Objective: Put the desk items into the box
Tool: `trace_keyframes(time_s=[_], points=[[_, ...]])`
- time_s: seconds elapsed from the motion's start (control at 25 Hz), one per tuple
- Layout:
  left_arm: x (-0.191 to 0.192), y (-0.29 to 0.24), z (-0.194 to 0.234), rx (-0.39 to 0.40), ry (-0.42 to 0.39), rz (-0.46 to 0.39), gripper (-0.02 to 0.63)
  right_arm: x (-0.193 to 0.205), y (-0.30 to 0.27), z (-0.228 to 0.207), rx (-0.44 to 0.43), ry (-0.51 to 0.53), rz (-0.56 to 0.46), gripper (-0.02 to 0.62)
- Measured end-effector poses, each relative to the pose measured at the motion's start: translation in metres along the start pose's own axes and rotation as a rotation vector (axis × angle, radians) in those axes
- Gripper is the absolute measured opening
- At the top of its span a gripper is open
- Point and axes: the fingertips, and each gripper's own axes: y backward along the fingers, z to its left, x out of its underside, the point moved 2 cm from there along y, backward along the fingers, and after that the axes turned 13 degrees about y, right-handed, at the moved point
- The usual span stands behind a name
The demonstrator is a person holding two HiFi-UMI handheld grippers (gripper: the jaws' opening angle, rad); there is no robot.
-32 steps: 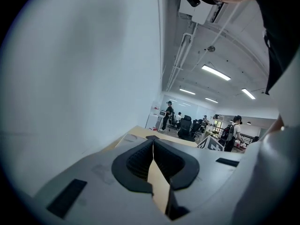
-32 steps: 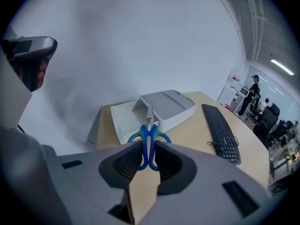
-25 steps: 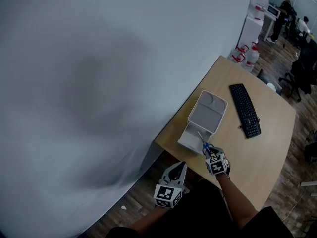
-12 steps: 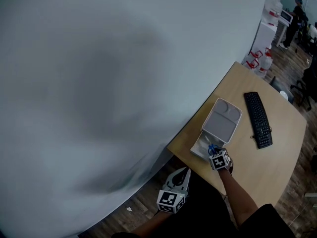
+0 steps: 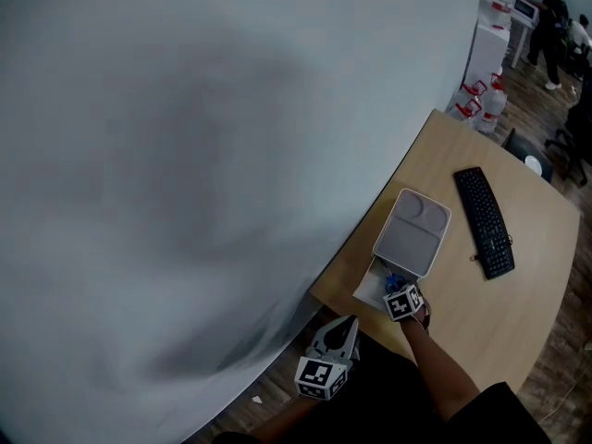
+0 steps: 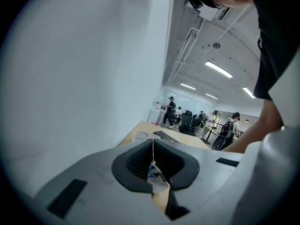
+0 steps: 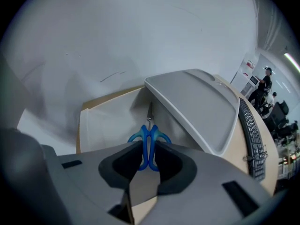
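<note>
Scissors (image 7: 149,137) point blades-down into the open box (image 7: 103,125) at the desk's (image 5: 481,331) wall-side corner, handles pinched by the right gripper (image 7: 149,148).

Water jugs (image 5: 490,104) stand on the wooden floor (image 5: 532,95) beside a white cabinet (image 5: 487,49), near a grey wall (image 5: 185,155).
</note>
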Motion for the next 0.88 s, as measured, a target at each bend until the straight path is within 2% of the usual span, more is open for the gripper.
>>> trace_keyframes(time_s=[0.24,0.6,0.88], points=[[-0.001,-0.015,0.01,-0.003,0.025,0.02,0.015,0.001,-0.003,-0.001,0.023,0.007,-0.002,0.141],[0.0,-0.022,0.007,0.02,0.01,0.04,0.015,0.003,-0.003,-0.001,0.024,-0.003,-0.017,0.141],[0.0,-0.019,0.011,0.011,0.014,0.026,0.015,0.002,-0.001,-0.002,0.018,-0.033,-0.075,0.154]])
